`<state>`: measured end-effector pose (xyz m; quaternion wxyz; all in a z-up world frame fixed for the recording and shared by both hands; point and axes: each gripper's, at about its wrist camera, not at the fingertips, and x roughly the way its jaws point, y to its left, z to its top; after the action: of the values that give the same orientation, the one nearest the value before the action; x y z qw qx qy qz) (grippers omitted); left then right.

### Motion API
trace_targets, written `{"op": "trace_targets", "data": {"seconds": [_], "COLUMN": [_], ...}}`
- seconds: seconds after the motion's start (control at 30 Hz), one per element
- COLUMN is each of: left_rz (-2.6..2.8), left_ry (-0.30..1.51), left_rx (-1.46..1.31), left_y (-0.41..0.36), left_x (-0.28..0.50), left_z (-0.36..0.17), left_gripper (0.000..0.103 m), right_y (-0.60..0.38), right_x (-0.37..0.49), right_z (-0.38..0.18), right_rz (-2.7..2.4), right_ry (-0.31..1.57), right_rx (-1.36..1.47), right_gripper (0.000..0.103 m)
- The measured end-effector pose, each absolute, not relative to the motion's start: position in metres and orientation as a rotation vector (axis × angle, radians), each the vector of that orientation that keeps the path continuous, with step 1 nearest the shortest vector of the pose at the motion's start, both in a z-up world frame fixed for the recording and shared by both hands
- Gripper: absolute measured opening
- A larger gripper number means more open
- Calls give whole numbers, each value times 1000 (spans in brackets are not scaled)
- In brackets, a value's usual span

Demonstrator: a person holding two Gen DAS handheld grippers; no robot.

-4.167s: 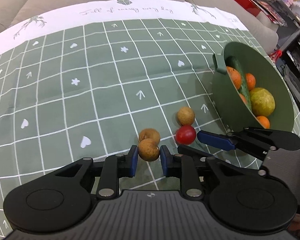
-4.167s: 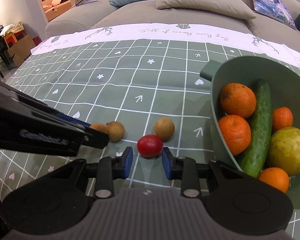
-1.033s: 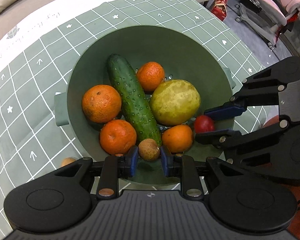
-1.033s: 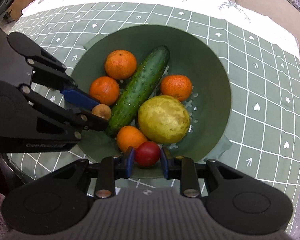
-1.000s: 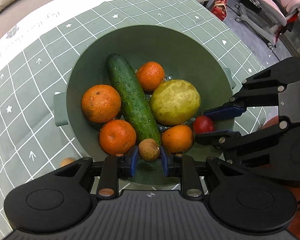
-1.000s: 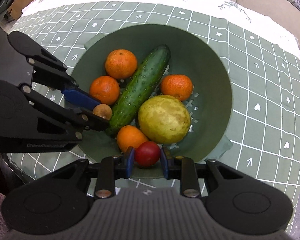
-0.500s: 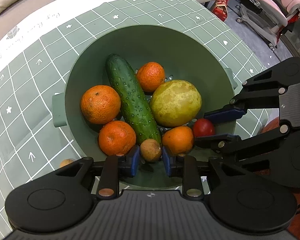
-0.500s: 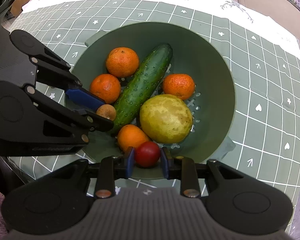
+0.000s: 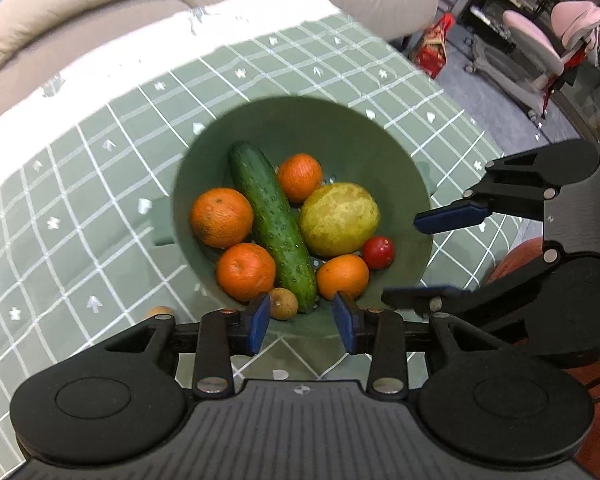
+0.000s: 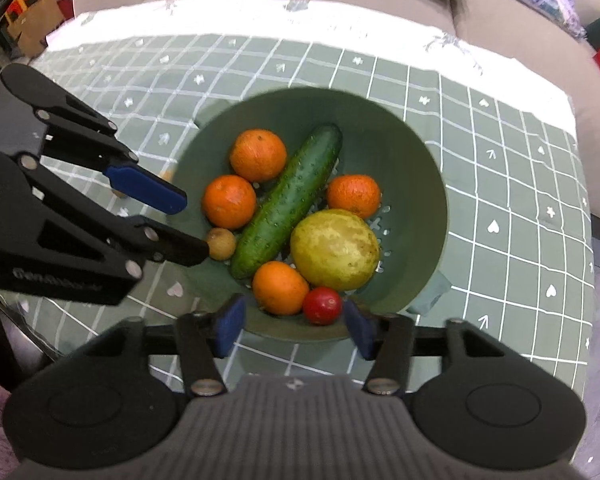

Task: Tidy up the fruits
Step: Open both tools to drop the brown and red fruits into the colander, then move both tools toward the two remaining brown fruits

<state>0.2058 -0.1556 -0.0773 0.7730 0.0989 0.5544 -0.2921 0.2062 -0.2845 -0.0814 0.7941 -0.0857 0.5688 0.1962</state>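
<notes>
- Small tan round fruit (image 9: 283, 303) sits low centre of frame in the green bowl (image 9: 404, 184), touching the bumpy cucumber (image 9: 274, 224).
- Glossy red tomato (image 10: 322, 305) at the bowl's near wall.
- My left gripper (image 9: 302, 320) and right gripper (image 10: 292, 322): jaws wide, holding nothing.
- Arm lettering too blurred to read.

Green bowl (image 9: 400, 184) on green, white-gridded tablecloth (image 9: 80, 208) (hearts, arrows).
</notes>
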Motion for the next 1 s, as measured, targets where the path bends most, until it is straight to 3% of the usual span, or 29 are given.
{"op": "trace_targets", "data": {"seconds": [0.2,0.3,0.53,1.0], "left_rz": [-598,-571,-500,-410], "left_ry": [1117,1078,985,870], "left_rx": [186,167,203,208], "left_y": [-130,-116,-91,-43], "left_x": [190,181,155,113], "left_z": [-52,-43,-32,-38], "left_gripper": [44,44,44,44], "right_y": [-280,-273,-244,-187], "right_x": [186,175,151,121], "right_z": [-60,-52,-44,-54], "right_rz": [383,356,310,336], "right_ry": [1166,1135,1061,949], "right_rx": [-83,-38,12,6], "right_gripper": [58,68,71,71]}}
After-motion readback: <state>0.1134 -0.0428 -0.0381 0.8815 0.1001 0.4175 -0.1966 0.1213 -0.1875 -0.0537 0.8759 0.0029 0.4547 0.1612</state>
